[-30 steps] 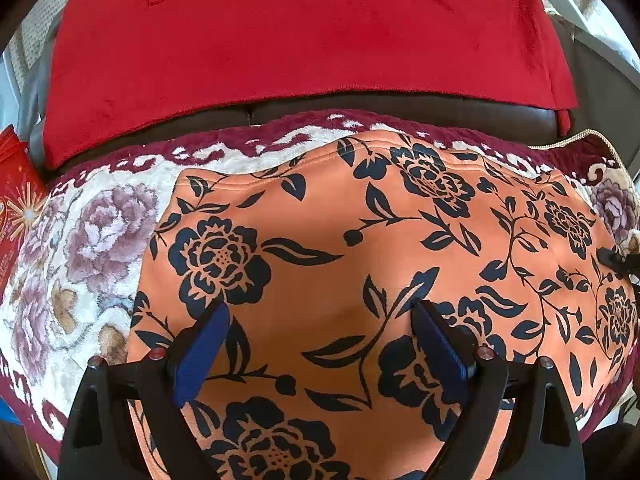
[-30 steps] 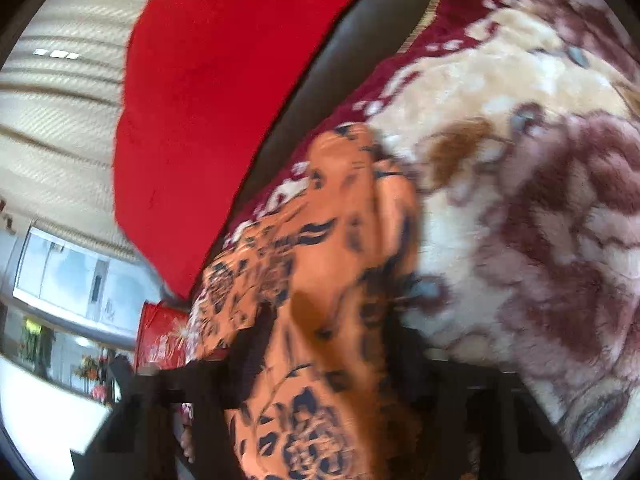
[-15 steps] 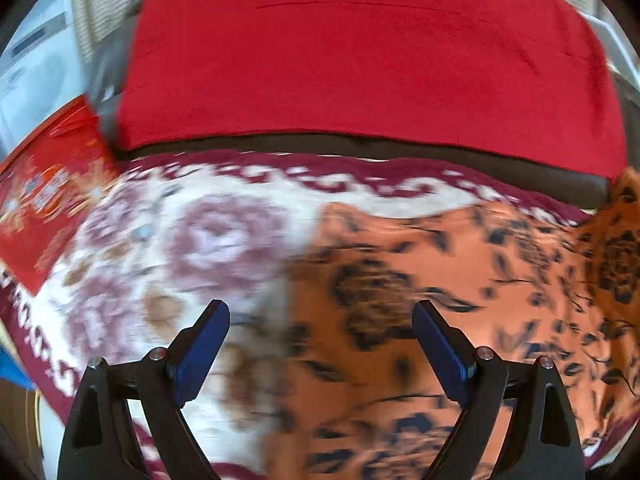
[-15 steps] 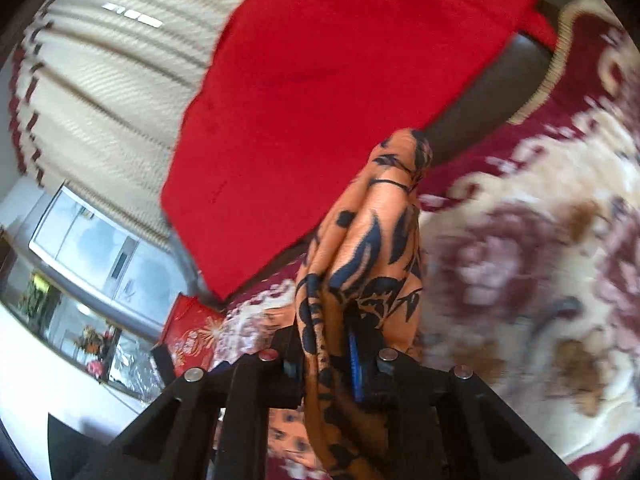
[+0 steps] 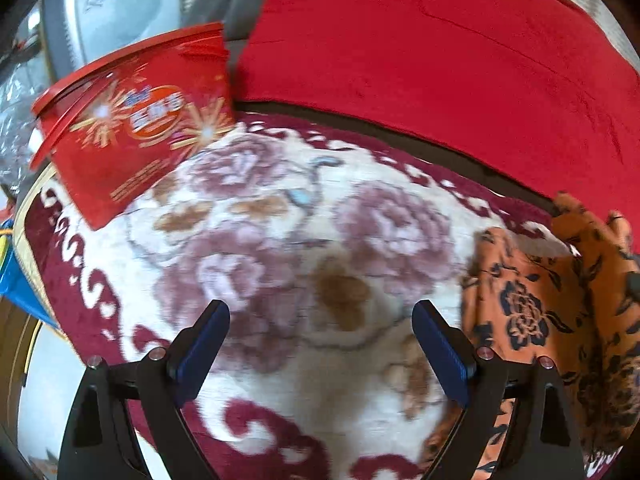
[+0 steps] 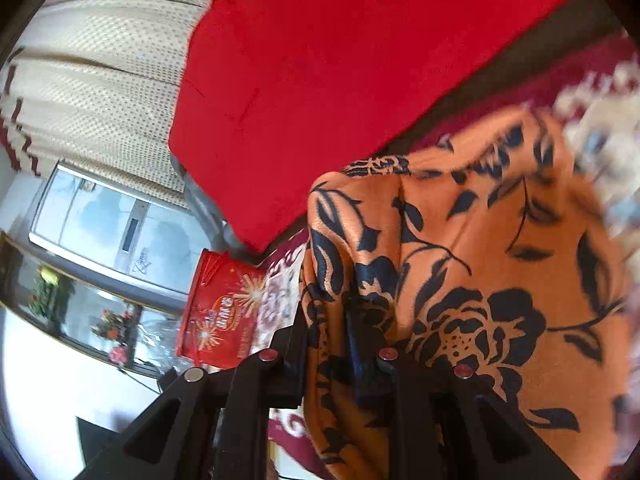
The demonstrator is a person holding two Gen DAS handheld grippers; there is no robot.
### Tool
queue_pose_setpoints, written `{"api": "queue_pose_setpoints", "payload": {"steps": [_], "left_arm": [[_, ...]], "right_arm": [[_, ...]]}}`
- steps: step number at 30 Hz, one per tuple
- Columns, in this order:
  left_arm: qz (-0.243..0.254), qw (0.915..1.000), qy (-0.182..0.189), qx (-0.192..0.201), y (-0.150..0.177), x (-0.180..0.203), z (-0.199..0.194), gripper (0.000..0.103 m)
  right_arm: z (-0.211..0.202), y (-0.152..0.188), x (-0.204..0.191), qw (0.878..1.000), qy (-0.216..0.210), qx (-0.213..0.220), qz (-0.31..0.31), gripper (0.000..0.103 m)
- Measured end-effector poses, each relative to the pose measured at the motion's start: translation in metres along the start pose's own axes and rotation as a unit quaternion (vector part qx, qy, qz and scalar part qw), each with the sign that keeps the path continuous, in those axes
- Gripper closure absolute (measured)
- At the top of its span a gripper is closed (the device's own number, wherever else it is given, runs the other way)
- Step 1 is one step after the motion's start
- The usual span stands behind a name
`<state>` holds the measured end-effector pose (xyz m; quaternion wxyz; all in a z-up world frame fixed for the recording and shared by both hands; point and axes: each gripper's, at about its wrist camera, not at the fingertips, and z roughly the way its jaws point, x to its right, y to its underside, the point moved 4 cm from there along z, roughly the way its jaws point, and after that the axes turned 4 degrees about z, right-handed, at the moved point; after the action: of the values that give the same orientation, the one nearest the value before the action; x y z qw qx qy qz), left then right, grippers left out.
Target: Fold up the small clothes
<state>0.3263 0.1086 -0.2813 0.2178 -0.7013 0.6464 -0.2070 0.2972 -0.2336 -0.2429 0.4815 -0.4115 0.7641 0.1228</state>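
The small garment is orange cloth with a dark flower print [image 6: 472,280]. In the right wrist view my right gripper [image 6: 328,328] is shut on a bunched edge of it, and the cloth drapes to the right over the floral blanket. In the left wrist view the same orange garment [image 5: 560,300] lies crumpled at the right edge. My left gripper [image 5: 320,332] is open with nothing between its blue pads [image 5: 204,344], and hangs over bare blanket left of the garment.
A cream and maroon floral blanket [image 5: 280,240] covers the sofa seat. A red throw [image 5: 440,60] hangs over the backrest. A red printed box [image 5: 140,128] leans at the blanket's far left. A window with a beige curtain [image 6: 100,60] is behind.
My left gripper swung left off the orange garment onto bare blanket, still open. My right gripper closed on the garment's edge and carried it up and across, so the cloth folded over.
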Motion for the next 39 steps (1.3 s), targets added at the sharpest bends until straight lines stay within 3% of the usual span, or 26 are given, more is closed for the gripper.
{"api": "queue_pose_setpoints", "payload": {"steps": [3, 6, 8, 9, 12, 15, 17, 19, 23, 24, 25, 27, 28, 30, 32, 34, 39], "left_arm": [[-0.013, 0.9999, 0.000, 0.001, 0.002, -0.017, 0.001, 0.010], [-0.017, 0.9999, 0.003, -0.001, 0.003, -0.024, 0.003, 0.010], [-0.016, 0.9999, 0.003, 0.000, 0.003, -0.025, 0.005, 0.010], [-0.015, 0.9999, 0.007, -0.001, 0.003, -0.024, 0.005, 0.010], [-0.015, 0.9990, 0.042, 0.005, 0.005, -0.013, -0.001, 0.010], [-0.003, 0.9960, 0.088, 0.014, 0.010, 0.009, -0.008, 0.010], [0.022, 0.9929, 0.117, 0.007, 0.016, 0.031, -0.011, 0.010], [0.048, 0.9880, 0.146, -0.008, 0.024, 0.056, -0.012, 0.010], [0.099, 0.9747, 0.198, -0.031, 0.046, 0.103, -0.018, 0.010], [0.109, 0.9715, 0.208, -0.030, 0.051, 0.111, -0.021, 0.012], [0.117, 0.9677, 0.222, -0.026, 0.056, 0.118, -0.023, 0.017], [0.139, 0.9620, 0.234, -0.027, 0.064, 0.132, -0.024, 0.051], [0.150, 0.9612, 0.229, -0.035, 0.068, 0.137, -0.020, 0.057], [0.158, 0.9619, 0.215, -0.057, 0.077, 0.141, -0.008, 0.062], [0.141, 0.9618, 0.226, -0.064, 0.083, 0.139, -0.002, 0.069], [0.140, 0.9605, 0.234, -0.055, 0.085, 0.138, -0.005, 0.074], [0.160, 0.9635, 0.213, -0.028, 0.091, 0.139, -0.019, 0.082]], "right_arm": [[0.038, 0.016, 0.003, 0.999, -0.012, -0.013, 0.037, 0.085], [0.071, 0.031, 0.019, 0.992, -0.047, -0.054, 0.100, 0.080], [0.087, 0.039, 0.028, 0.983, -0.079, -0.086, 0.140, 0.065], [0.091, 0.041, 0.028, 0.982, -0.084, -0.093, 0.141, 0.035], [0.074, 0.041, 0.011, 0.987, -0.110, -0.067, 0.092, 0.030], [0.038, 0.035, -0.010, 0.993, -0.114, -0.030, 0.014, 0.031], [0.012, 0.027, -0.011, 0.997, -0.067, -0.004, -0.030, 0.032], [-0.012, 0.021, 0.002, 0.998, -0.012, 0.022, -0.053, 0.040], [-0.034, 0.021, 0.035, 0.996, 0.057, 0.033, -0.056, 0.049], [-0.036, 0.022, 0.041, 0.996, 0.067, 0.030, -0.057, 0.061], [-0.037, 0.025, 0.049, 0.995, 0.075, 0.026, -0.059, 0.067], [-0.035, 0.031, 0.060, 0.994, 0.086, 0.020, -0.064, 0.066], [-0.031, 0.035, 0.065, 0.994, 0.091, 0.013, -0.065, 0.066], [-0.023, 0.041, 0.070, 0.993, 0.097, 0.002, -0.068, 0.068], [-0.019, 0.047, 0.069, 0.992, 0.101, 0.003, -0.077, 0.070], [-0.020, 0.055, 0.070, 0.991, 0.104, -0.003, -0.087, 0.070], [-0.025, 0.068, 0.076, 0.990, 0.101, -0.009, -0.102, 0.070]]}}
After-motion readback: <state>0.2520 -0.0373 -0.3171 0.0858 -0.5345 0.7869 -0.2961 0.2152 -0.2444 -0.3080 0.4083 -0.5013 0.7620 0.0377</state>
